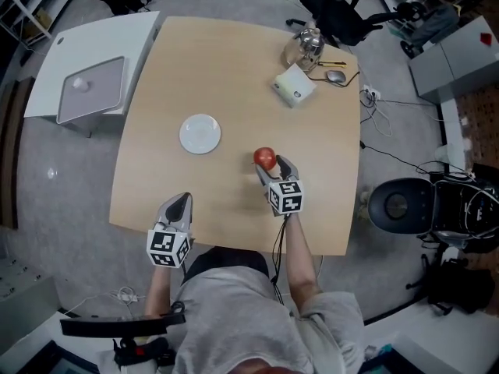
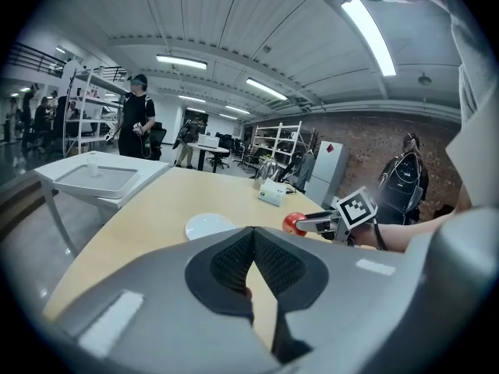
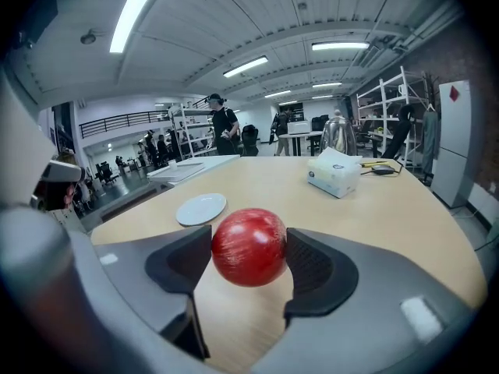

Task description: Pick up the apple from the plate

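A red apple (image 1: 265, 158) (image 3: 249, 246) sits clamped between the jaws of my right gripper (image 1: 270, 164) (image 3: 249, 249), lifted above the wooden table (image 1: 234, 68). The white plate (image 1: 200, 133) (image 3: 201, 208) (image 2: 209, 225) lies bare on the table, to the left of the apple and apart from it. My left gripper (image 1: 181, 206) (image 2: 254, 249) hangs over the table's near edge with its jaws pressed together and nothing between them. In the left gripper view the apple (image 2: 293, 223) and the right gripper (image 2: 312, 223) show to the right.
At the table's far right stand a white tissue box (image 1: 294, 86) (image 3: 334, 173), a metal kettle (image 1: 306, 45), a mouse (image 1: 336, 76). A white side table (image 1: 93, 68) with a tray adjoins the left. A black stool (image 1: 399, 205) and cables lie right.
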### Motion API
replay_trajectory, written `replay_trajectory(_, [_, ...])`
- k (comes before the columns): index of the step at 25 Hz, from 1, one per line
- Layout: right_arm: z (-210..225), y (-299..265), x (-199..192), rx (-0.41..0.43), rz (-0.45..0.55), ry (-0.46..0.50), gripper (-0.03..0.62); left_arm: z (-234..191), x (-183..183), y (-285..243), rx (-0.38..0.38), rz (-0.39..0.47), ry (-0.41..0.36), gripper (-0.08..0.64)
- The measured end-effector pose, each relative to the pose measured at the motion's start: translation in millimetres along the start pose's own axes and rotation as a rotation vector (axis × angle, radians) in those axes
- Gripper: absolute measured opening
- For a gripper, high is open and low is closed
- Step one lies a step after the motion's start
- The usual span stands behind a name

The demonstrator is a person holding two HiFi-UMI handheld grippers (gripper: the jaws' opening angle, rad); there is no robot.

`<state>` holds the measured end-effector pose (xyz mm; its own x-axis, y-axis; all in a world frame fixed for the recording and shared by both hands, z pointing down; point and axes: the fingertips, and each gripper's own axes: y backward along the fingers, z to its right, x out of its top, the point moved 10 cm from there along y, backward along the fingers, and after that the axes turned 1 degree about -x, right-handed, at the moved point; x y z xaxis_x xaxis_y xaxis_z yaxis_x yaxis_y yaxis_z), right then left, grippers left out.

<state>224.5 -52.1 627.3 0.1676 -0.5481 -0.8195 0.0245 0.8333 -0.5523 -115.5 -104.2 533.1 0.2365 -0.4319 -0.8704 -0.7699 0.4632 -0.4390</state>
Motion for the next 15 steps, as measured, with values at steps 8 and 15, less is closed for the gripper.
replay_trajectory(8, [15, 8, -22, -0.03, -0.018, -0.048, 0.307, 9, -2, -8, -0.03, -0.019, -0.02, 0.02])
replay_trajectory(15, [27, 16, -36, -0.057, -0.024, -0.082, 0.308, 18, -2, -15, -0.053, -0.036, -0.036, 0.02])
